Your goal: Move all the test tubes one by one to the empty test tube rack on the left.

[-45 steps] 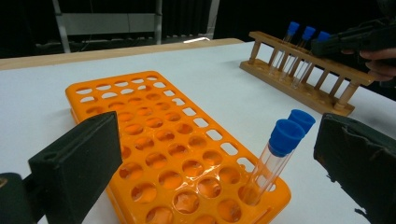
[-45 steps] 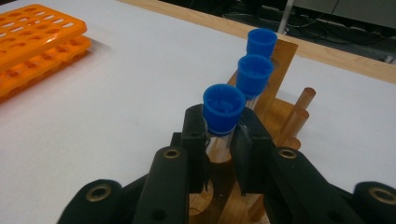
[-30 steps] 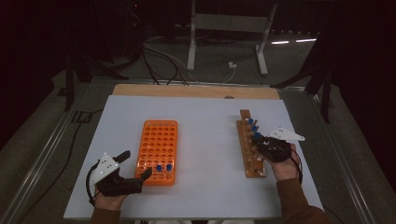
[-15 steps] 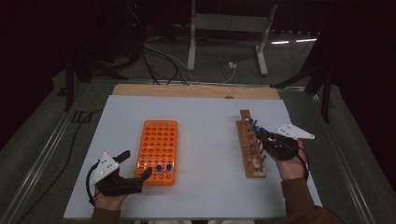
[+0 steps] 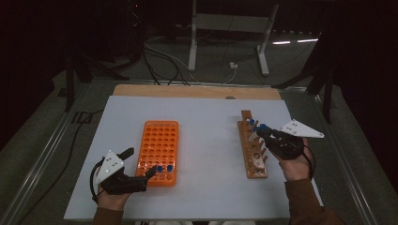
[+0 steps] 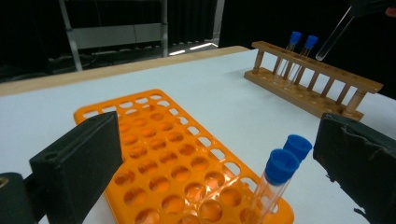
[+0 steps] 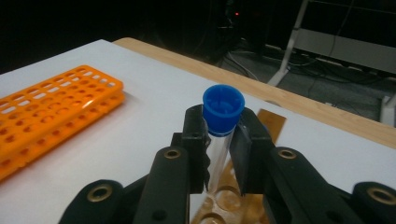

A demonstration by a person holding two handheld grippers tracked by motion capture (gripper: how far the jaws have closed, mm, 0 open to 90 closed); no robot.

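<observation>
The white table [image 5: 206,122] carries everything, and the work in hand seems to be moving capped tubes from the wooden rack over to the orange rack. The orange rack [image 5: 158,151] is the biggest thing on it and lies left of the middle, with its short end close to the near edge of the table. Two blue-capped tubes [image 5: 164,168] already stand in its nearest row, and all the other holes look empty. The wooden rack [image 5: 252,149] lies near the right edge of the table, running from far to near, and two tubes [image 6: 300,41] with blue caps are in its far end. The right gripper [image 7: 219,140] is above the far part of the wooden rack, and its jaws are closed on a clear tube [image 7: 218,140], just under the blue cap. In the left gripper view this tube hangs free above the rack, so I judge it is lifted out but not yet carried across. The left gripper [image 5: 141,174] rests at the near left corner of the orange rack with its jaws wide apart, holding nothing; the two placed tubes stand just in front of them. So I think two tubes are done, one is on its way, and two remain.
</observation>
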